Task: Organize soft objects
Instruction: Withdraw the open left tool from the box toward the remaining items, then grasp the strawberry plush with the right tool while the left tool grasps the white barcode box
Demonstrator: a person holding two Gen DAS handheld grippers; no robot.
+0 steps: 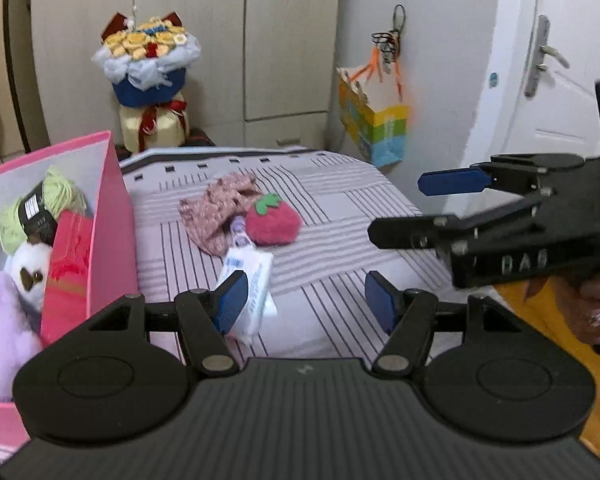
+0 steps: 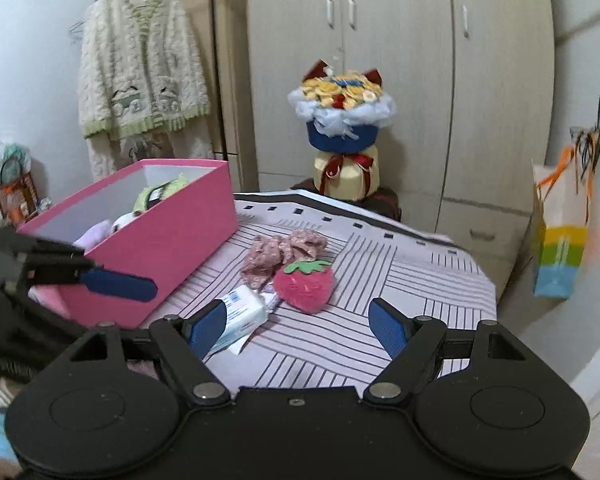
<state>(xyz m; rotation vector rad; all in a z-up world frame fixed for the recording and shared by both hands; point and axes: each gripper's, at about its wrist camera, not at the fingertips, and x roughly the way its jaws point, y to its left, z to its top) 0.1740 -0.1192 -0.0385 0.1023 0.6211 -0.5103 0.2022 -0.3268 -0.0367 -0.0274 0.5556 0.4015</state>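
On the striped bed cover (image 1: 340, 216) lie a red plush strawberry (image 1: 274, 220) (image 2: 306, 282), a pink floral fabric piece (image 1: 216, 210) (image 2: 284, 254) and a white tissue pack (image 1: 250, 284) (image 2: 242, 314). A pink box (image 1: 114, 224) (image 2: 168, 236) at the left holds green yarn (image 1: 40, 208), a lilac plush (image 1: 10, 312) and a red item. My left gripper (image 1: 306, 304) is open and empty, just short of the tissue pack. My right gripper (image 2: 300, 326) is open and empty, in front of the strawberry. In the left wrist view the right gripper (image 1: 412, 208) shows at the right.
A flower bouquet (image 1: 150, 80) (image 2: 342, 128) stands behind the bed by the wardrobe. A colourful paper bag (image 1: 374, 120) (image 2: 560, 248) hangs on the wall at the right. A knitted cardigan (image 2: 140, 76) hangs at the left. A door (image 1: 556, 60) is at the right.
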